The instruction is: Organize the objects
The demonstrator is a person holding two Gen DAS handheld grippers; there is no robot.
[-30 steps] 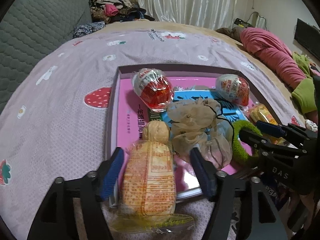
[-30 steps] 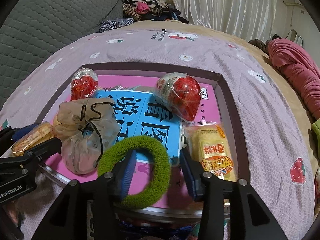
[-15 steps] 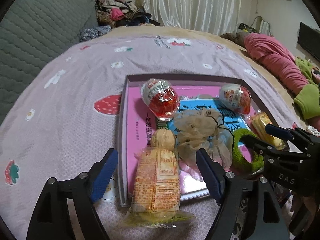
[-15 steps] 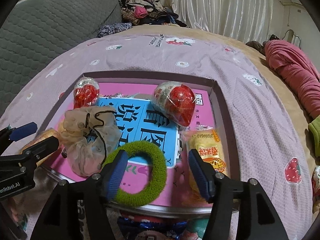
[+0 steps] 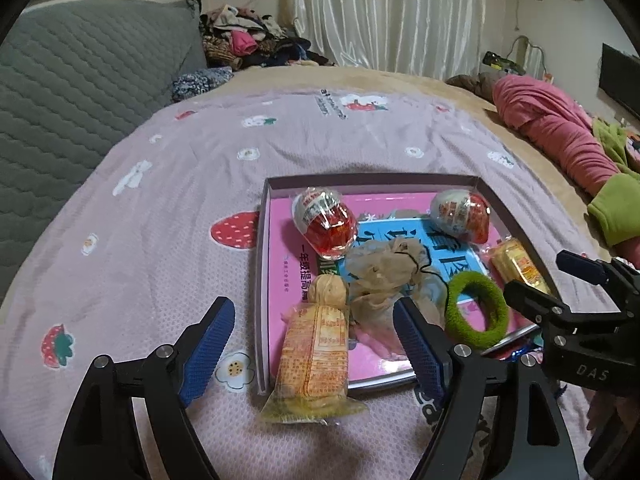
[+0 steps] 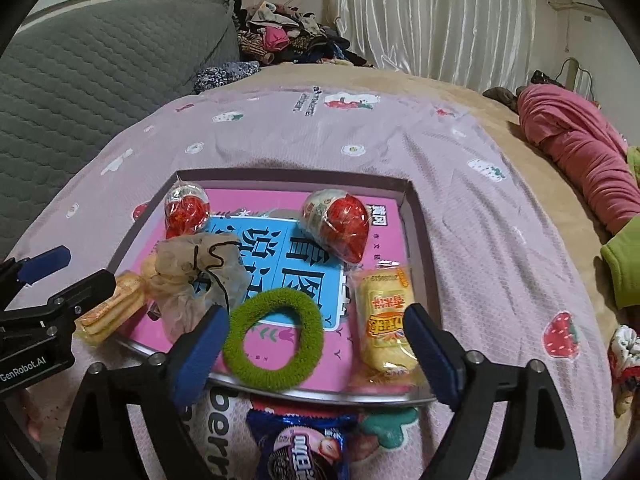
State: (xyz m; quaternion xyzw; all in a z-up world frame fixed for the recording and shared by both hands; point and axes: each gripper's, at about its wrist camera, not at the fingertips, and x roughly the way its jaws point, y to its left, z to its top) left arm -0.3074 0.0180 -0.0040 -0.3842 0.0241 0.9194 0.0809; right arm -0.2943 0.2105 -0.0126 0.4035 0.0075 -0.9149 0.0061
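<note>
Two grippers hang above the near edge of the tray [image 6: 418, 240], both with jaws spread wide and gripping nothing. The left gripper [image 5: 310, 344] straddles a yellow cracker pack [image 5: 314, 354] that lies half over the tray's near left rim, its tail on the bedspread [image 5: 160, 220]. The right gripper [image 6: 316, 346] frames the green scrunchie [image 6: 274, 342] and a second yellow pack [image 6: 384, 320], both inside the tray at its near side.

Further into the tray sit two red capsule toys [image 6: 340, 226], one toward each far corner, with a beige mesh pouch [image 6: 196, 276] left of centre. A dark biscuit packet [image 6: 302, 450] lies on the bedspread just outside the tray's near rim, below the right gripper.

Judgement: sorting is well advanced; the overhanging cracker pack and the biscuit packet remain outstanding. To seat the cracker pack properly, the left pads should close across its width near the middle, lift it clear of the rim, then set it flat inside, away from the pouch cord. Crushing the crackers is the chief risk; light pressure is advised.
</note>
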